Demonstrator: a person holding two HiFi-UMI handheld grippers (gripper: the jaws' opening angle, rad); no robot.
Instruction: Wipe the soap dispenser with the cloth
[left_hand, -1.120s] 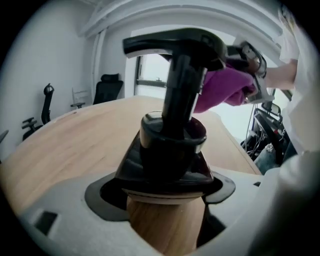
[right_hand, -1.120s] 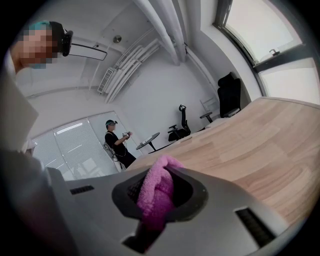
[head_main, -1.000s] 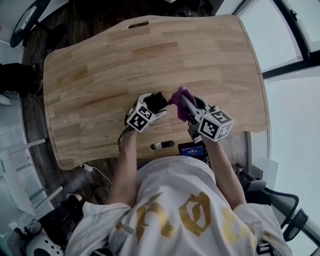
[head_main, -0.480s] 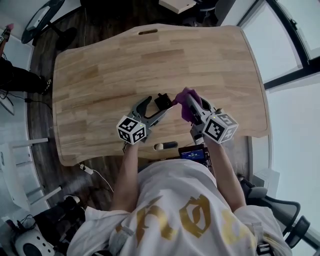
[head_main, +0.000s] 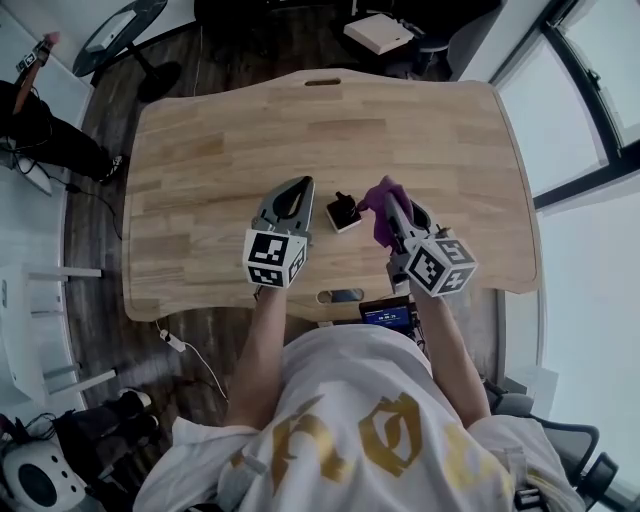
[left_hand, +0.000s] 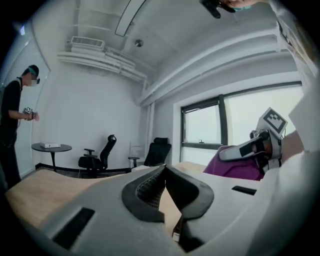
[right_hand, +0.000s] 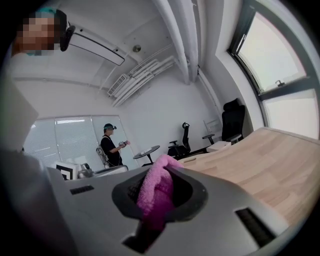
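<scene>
Right tool clamping cloth, soap dispenser beside it, office chairs beyond

The left forearm and right forearm reach forward side by side. The left gripper points ahead, its jaws closed together with nothing between them. The right gripper, beside it, clamps a purple cloth.

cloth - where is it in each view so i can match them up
Head view: the cloth is just right of centre, clamped in the right gripper.
Left gripper view: far right, at mid-height.
Right gripper view: bottom centre, between the jaws.
Shared landmark: the wooden table.
</scene>
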